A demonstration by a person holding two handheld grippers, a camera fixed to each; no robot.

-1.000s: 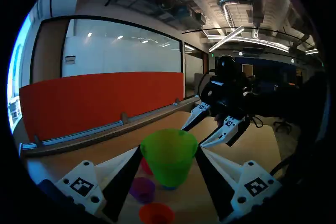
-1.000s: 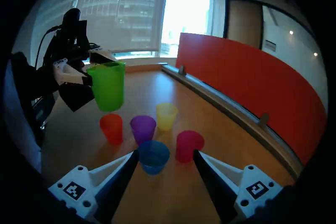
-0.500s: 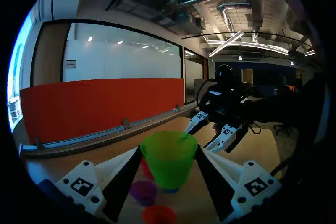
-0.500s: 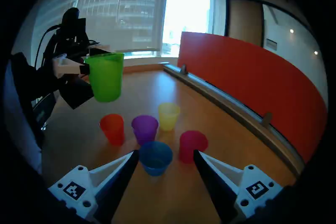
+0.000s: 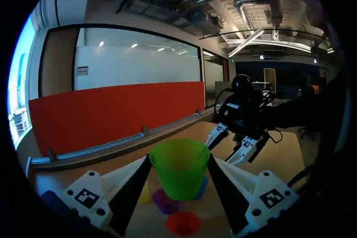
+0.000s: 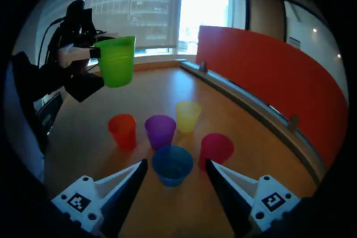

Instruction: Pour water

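A wooden counter [image 6: 147,90] carries five small cups clustered near the edge lined by a red screen [image 6: 276,73]: an orange cup [image 6: 122,130], a purple cup [image 6: 160,131], a yellow cup [image 6: 188,115], a pink cup [image 6: 216,148] and a blue cup [image 6: 172,165]. The left gripper [image 5: 178,157] has its jaws clenched on a green cup [image 5: 180,175], held upright in the air, apart from the cluster. The right gripper [image 6: 176,162] has its jaws spread, grasping nothing, aimed at the blue cup. Pouring seems not yet begun. Whether the green cup holds water cannot be told.
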